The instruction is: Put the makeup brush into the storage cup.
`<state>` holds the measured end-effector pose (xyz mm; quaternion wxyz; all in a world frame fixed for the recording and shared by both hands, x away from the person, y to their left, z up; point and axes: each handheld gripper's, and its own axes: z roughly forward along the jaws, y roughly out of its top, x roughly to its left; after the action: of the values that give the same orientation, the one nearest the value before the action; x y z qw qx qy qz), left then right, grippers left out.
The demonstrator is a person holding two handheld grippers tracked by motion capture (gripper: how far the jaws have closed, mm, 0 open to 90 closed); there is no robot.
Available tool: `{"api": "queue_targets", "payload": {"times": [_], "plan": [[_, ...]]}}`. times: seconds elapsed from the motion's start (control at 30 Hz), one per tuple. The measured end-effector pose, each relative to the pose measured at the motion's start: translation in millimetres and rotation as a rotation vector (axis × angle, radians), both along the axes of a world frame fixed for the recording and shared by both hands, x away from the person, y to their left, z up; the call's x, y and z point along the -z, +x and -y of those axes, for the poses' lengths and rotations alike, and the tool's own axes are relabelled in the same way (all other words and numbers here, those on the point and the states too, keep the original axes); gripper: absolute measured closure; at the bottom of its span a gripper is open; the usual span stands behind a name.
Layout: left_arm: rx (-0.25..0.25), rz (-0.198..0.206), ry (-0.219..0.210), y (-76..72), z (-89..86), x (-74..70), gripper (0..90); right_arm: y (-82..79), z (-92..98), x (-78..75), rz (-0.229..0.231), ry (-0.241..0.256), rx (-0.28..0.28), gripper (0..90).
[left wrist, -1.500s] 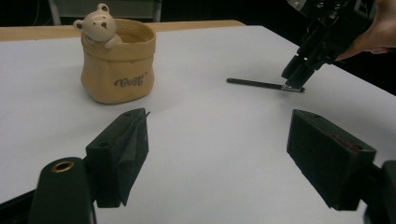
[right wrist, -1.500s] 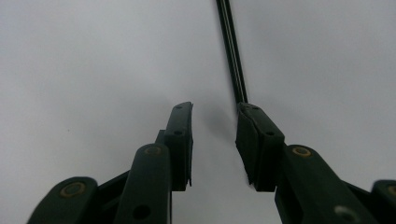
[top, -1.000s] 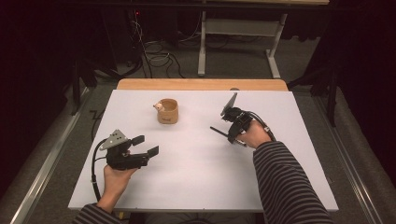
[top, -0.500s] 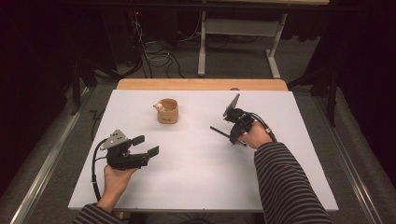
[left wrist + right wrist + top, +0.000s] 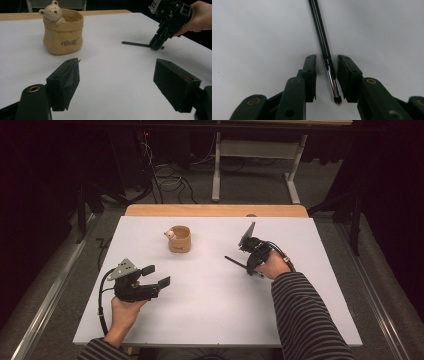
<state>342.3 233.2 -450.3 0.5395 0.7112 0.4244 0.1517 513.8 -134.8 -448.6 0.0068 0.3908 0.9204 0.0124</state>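
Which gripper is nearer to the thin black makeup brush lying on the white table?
Right. The right gripper has its fingers on either side of the thin black makeup brush, not closed. The left gripper hovers far across the table.

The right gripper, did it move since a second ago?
No. The right gripper stays over the brush, equally far from the bear pot.
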Motion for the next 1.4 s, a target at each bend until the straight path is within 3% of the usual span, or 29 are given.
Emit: {"api": "queue_targets", "payload": {"times": [0.4, 0.83, 1.4], "plan": [[0.001, -0.002, 0.005, -0.1, 0.4, 0.2, 22.2, -2.0, -0.1, 0.8, 0.03, -0.015, -0.016, 84.5], [-0.001, 0.001, 0.015, -0.3, 0.8, 0.3, 22.7, -4.7, -1.3, -0.4, 0.048, -0.022, -0.058, 85.4], [0.022, 0.026, 0.053, -2.2, 6.1, -0.5, 22.9, -22.9, -12.6, -17.9, 0.073, 0.022, -0.133, 85.5]]}}
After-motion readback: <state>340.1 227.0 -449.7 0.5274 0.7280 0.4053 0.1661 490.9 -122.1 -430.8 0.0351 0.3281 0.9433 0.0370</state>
